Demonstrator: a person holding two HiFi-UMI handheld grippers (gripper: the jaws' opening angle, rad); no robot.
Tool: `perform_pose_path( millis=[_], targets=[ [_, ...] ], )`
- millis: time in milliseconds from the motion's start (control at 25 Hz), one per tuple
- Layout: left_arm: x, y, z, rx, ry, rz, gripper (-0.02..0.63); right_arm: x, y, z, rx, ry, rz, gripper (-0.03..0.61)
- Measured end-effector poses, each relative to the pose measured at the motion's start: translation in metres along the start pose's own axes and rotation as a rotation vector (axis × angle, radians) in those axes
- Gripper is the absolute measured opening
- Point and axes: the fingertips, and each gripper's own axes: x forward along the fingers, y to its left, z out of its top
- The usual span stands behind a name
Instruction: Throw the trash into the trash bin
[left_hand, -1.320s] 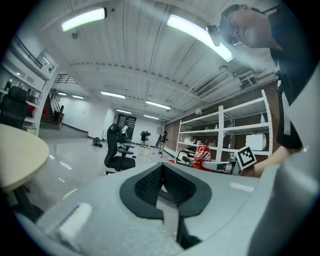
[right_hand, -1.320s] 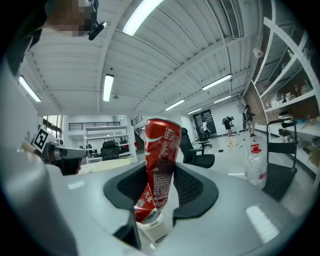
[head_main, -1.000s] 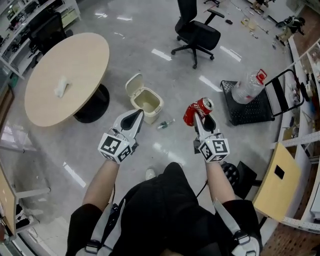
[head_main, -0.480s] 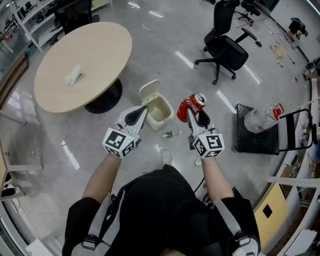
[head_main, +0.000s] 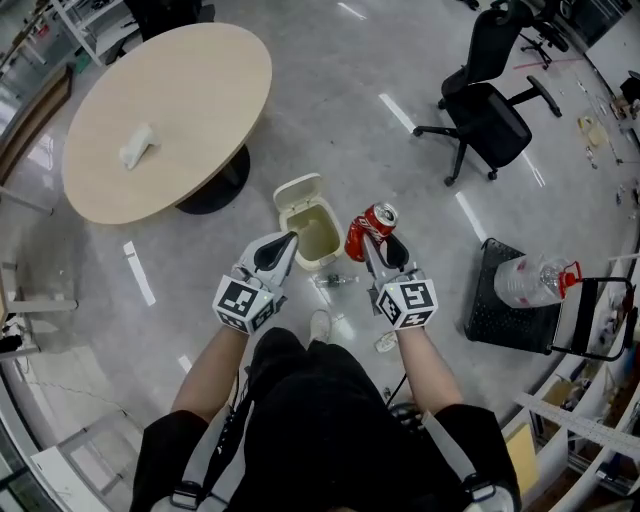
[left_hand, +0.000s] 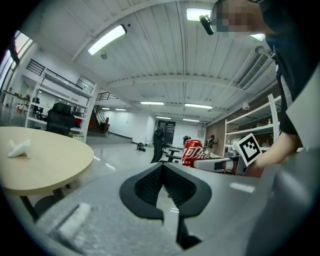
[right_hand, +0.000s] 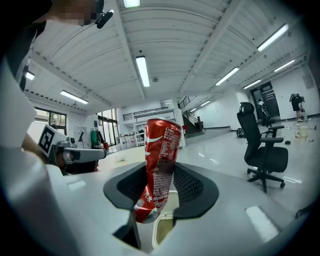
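Observation:
A dented red soda can (head_main: 365, 232) stands nearly upright in my right gripper (head_main: 376, 243), whose jaws are shut on it. It hangs just right of the cream trash bin (head_main: 305, 238), whose lid is flipped open. In the right gripper view the can (right_hand: 160, 170) fills the gap between the pads, and the bin's rim (right_hand: 156, 235) shows below it. My left gripper (head_main: 284, 245) is at the bin's left edge, shut with nothing in it; its pads meet at the tip (left_hand: 161, 167). A small clear bottle (head_main: 335, 281) lies on the floor in front of the bin.
A round beige table (head_main: 190, 90) with a white crumpled item (head_main: 137, 147) stands to the far left. A black office chair (head_main: 490, 115) is at the far right. A black crate (head_main: 500, 310) holds a big plastic bottle (head_main: 535, 278). The person's shoes are near the bin.
Both grippers have moved forward and down to the bin, which now sits between them. The can stays held in the right gripper. The left jaws remain shut.

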Motion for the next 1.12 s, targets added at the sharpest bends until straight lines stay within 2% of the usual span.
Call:
perform_pose_path(
  millis=[200, 400, 560, 760, 960, 1120],
  targets=[
    [0.008, 0.027, -0.028, -0.009, 0.065, 0.046, 0.003, 0.034, -0.007, -0.032, 0.034, 0.061, 0.023, 0.163],
    [0.010, 0.062, -0.064, -0.023, 0.121, 0.074, 0.003, 0.068, -0.007, -0.075, 0.046, 0.142, 0.003, 0.163],
    [0.015, 0.082, -0.083, -0.050, 0.176, 0.077, 0.003, 0.091, -0.010, -0.114, 0.039, 0.225, -0.010, 0.163],
    [0.026, 0.105, -0.113, -0.075, 0.183, 0.078, 0.003, 0.122, -0.018, -0.165, 0.061, 0.331, -0.040, 0.163],
    [0.045, 0.114, -0.151, -0.070, 0.255, 0.052, 0.003, 0.149, -0.019, -0.214, 0.082, 0.414, -0.054, 0.163],
    [0.056, 0.117, -0.193, -0.080, 0.322, 0.051, 0.003, 0.159, -0.021, -0.261, 0.140, 0.494, -0.072, 0.163]
  ],
)
